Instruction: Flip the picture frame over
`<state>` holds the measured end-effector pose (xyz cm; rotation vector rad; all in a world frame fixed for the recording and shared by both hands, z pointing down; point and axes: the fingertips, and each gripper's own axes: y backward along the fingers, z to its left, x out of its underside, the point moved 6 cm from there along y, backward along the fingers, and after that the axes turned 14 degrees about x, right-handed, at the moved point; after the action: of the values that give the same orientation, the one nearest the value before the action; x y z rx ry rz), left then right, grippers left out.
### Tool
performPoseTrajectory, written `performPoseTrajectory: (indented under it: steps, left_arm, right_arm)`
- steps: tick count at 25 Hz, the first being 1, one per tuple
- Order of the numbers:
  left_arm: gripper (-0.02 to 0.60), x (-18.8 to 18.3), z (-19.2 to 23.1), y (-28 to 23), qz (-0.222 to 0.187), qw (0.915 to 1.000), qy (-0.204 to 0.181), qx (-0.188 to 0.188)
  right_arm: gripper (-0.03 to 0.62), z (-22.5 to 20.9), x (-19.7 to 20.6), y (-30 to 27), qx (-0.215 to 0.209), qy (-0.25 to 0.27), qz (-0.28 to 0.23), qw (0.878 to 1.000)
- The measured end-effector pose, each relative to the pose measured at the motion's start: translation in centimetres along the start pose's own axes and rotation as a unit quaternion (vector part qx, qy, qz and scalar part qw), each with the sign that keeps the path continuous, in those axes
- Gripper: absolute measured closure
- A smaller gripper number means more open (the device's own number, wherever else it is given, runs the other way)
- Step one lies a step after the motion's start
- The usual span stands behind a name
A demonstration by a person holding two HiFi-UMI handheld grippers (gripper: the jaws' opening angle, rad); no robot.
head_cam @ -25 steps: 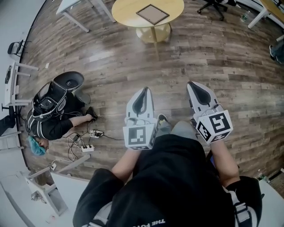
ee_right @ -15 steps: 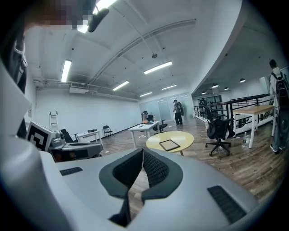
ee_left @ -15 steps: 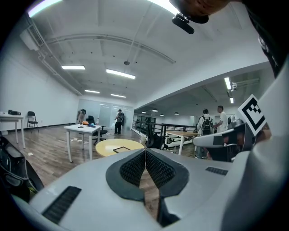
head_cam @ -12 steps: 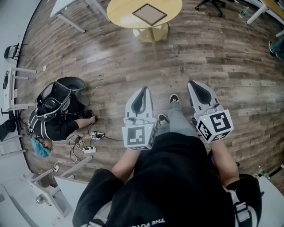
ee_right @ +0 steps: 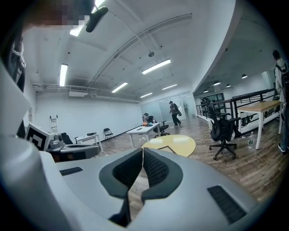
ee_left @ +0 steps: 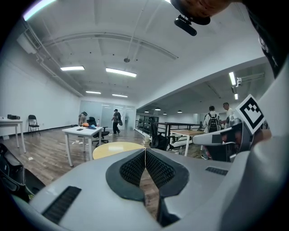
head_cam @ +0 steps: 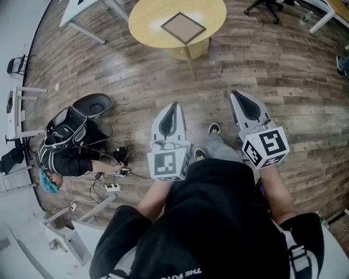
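Note:
A picture frame (head_cam: 183, 28) with a thin wooden border lies flat on a round yellow table (head_cam: 147, 24) at the top of the head view. The table top (ee_right: 174, 145) shows ahead in the right gripper view, with the frame (ee_right: 167, 147) a thin dark sliver on it, and the table (ee_left: 115, 148) also shows in the left gripper view. My left gripper (head_cam: 174, 106) and right gripper (head_cam: 234, 96) are held out side by side over the wood floor, well short of the table. Both are shut, tips touching, with nothing between them.
A person (head_cam: 71, 147) crouches on the floor at the left beside cables and a power strip (head_cam: 113, 187). White desks (head_cam: 82, 11) stand at the top left, an office chair (ee_right: 222, 131) to the table's right. Wood floor lies between me and the table.
The table and frame have come slightly nearer in the head view as I step forward. Both grippers stay shut and side by side.

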<state>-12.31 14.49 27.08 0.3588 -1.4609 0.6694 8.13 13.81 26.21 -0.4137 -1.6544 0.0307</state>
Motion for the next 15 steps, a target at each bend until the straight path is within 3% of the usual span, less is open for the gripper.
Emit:
performPoseTrajectory:
  steps: [10, 15]
  left_arm:
    - [0.558, -2.0, 1.9, -8.3, 0.012, 0.9993, -0.002, -0.034]
    - [0.558, -2.4, 2.3, -10.9, 0.018, 0.9992, -0.005, -0.034]
  right_arm:
    - [0.574, -5.6, -2.8, -7.5, -0.024, -0.020, -0.010, 0.999]
    - [0.574, -7.3, -2.7, -9.4, -0.023, -0.033, -0.004, 0.999]
